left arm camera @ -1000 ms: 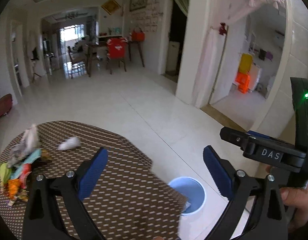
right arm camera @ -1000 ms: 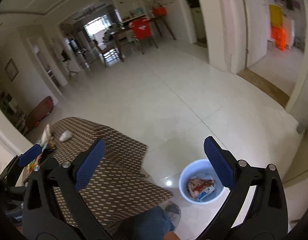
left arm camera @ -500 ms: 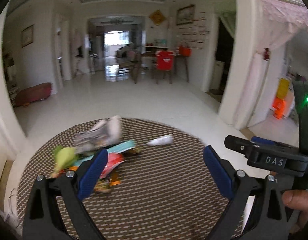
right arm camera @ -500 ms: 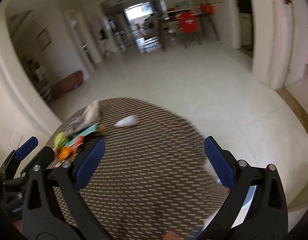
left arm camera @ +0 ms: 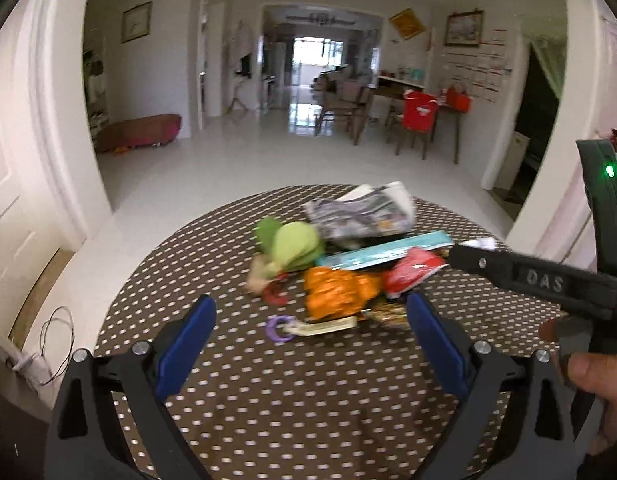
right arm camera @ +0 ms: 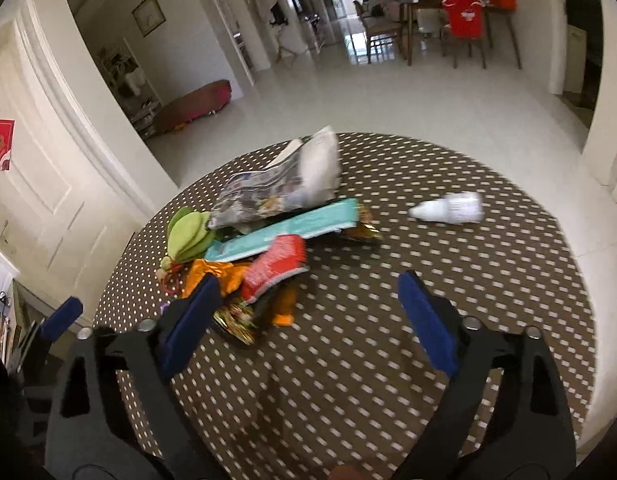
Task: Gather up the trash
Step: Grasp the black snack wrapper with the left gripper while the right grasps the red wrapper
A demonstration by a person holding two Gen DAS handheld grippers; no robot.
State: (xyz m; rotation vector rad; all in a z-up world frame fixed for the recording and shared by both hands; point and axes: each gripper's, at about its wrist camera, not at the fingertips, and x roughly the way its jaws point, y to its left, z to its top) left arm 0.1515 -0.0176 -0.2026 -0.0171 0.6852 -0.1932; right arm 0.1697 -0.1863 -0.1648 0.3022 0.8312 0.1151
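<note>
A pile of trash lies on the round table with a brown dotted cloth (left arm camera: 308,408). In it are a green crumpled piece (left arm camera: 292,240), a grey printed bag (left arm camera: 360,212), a teal flat pack (left arm camera: 388,254), a red wrapper (left arm camera: 412,274) and an orange wrapper (left arm camera: 336,292). A small white bottle (right arm camera: 448,208) lies apart, to the right of the pile. My left gripper (left arm camera: 310,320) hangs open just short of the pile. My right gripper (right arm camera: 308,292) is over the pile's near edge; its jaws are closing and the pads touch nothing.
A purple ring with a tag (left arm camera: 278,328) lies nearest my left gripper. A hand (left arm camera: 596,376) holds the right gripper at the right edge of the left wrist view. A cable (left arm camera: 56,336) lies on the floor by the door. Chairs and a table (left arm camera: 418,114) stand far back.
Both views have swung left from the blue bin on the floor to the trash pile, which now sits centred and closer. The right jaws stand slightly narrower.
</note>
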